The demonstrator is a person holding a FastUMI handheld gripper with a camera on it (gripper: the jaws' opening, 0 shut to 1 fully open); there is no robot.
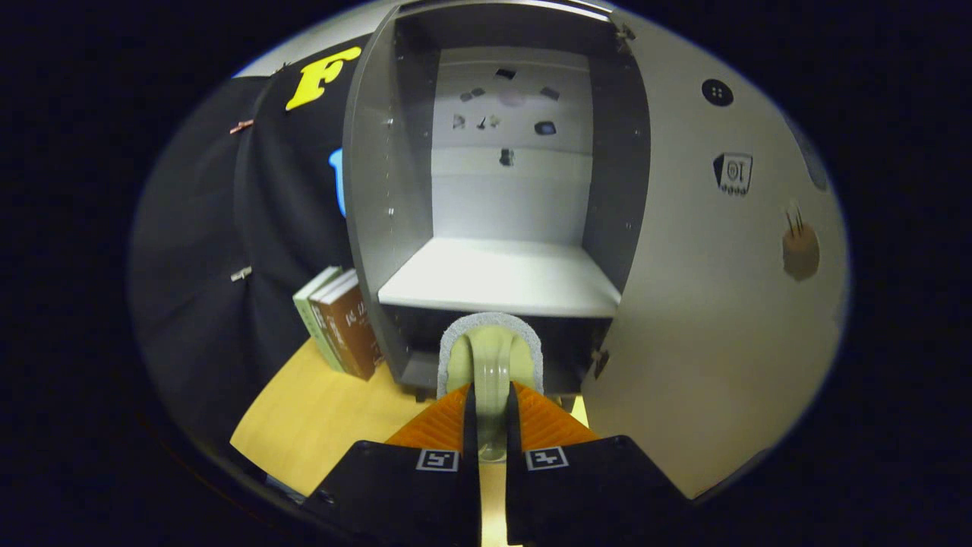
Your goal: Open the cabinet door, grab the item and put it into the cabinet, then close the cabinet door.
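The gripper (491, 410) is clamped on a pale cup (492, 363) by its handle, both fingers pressing the handle from either side. The cup sits just ahead of the fingertips, in front of the open cabinet (372, 175) and below its bare shelf (501, 277). The door (714, 319) stands swung wide to the right (stickers on it). Two books (340, 319) lean beside the cabinet on the wooden table (319, 418).
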